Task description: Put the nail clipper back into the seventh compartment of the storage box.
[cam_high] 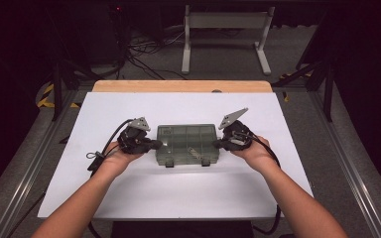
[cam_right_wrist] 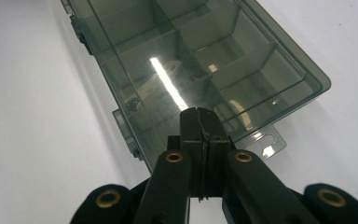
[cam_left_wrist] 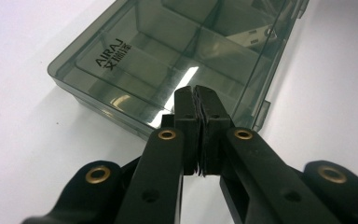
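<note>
Organizer box lies shut between closed left gripper; right gripper.

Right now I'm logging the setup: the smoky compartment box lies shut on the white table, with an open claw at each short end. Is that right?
Not quite. Both claws are shut, not open: the left claw in the left gripper view and the right claw in the right gripper view have pads pressed together. The box does lie shut on the white table, a claw at each end.
</note>
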The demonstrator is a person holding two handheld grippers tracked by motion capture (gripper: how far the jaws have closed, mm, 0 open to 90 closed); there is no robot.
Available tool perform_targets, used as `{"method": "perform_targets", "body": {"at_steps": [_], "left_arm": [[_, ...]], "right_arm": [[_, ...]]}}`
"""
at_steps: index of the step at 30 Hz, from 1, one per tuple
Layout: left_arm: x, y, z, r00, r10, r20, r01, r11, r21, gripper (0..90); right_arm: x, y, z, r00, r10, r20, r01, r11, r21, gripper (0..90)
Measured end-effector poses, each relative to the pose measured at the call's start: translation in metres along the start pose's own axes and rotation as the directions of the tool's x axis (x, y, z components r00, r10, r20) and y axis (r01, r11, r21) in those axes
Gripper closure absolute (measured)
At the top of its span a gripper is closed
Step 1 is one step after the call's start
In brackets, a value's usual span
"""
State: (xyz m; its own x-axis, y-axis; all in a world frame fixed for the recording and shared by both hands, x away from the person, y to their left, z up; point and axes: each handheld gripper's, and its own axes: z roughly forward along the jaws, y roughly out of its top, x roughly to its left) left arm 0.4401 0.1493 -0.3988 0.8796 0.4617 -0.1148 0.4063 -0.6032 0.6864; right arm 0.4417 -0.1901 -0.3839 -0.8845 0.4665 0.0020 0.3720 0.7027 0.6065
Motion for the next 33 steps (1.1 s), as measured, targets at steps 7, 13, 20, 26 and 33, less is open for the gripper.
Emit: {"method": "perform_targets", "body": {"at_steps": [7,13,20,26,33], "left_arm": [[-0.001,-0.002,0.002,1.0000,0.002,0.005,-0.002,0.9998,0.021,87.6],[-0.003,-0.002,0.003,0.9999,0.011,0.005,-0.011,0.9994,0.032,87.6],[-0.005,-0.003,0.004,0.9997,0.025,-0.004,-0.025,0.9990,0.036,87.4],[-0.007,-0.003,0.005,0.9993,0.036,-0.014,-0.035,0.9987,0.037,87.1],[-0.009,-0.005,0.004,0.9994,0.035,-0.008,-0.034,0.9989,0.033,87.2]], "right_arm": [[0.006,-0.003,0.001,0.9999,-0.011,-0.007,0.011,1.000,0.011,90.0],[0.008,-0.003,0.002,0.9999,-0.016,-0.006,0.016,1.000,0.015,90.0],[0.011,-0.003,0.003,0.9998,-0.019,-0.009,0.019,1.000,0.017,90.0],[0.012,-0.004,0.003,0.9997,-0.022,-0.005,0.023,1.000,0.012,90.0],[0.014,-0.005,0.003,0.9996,-0.029,-0.006,0.029,0.999,0.014,90.0]]}}
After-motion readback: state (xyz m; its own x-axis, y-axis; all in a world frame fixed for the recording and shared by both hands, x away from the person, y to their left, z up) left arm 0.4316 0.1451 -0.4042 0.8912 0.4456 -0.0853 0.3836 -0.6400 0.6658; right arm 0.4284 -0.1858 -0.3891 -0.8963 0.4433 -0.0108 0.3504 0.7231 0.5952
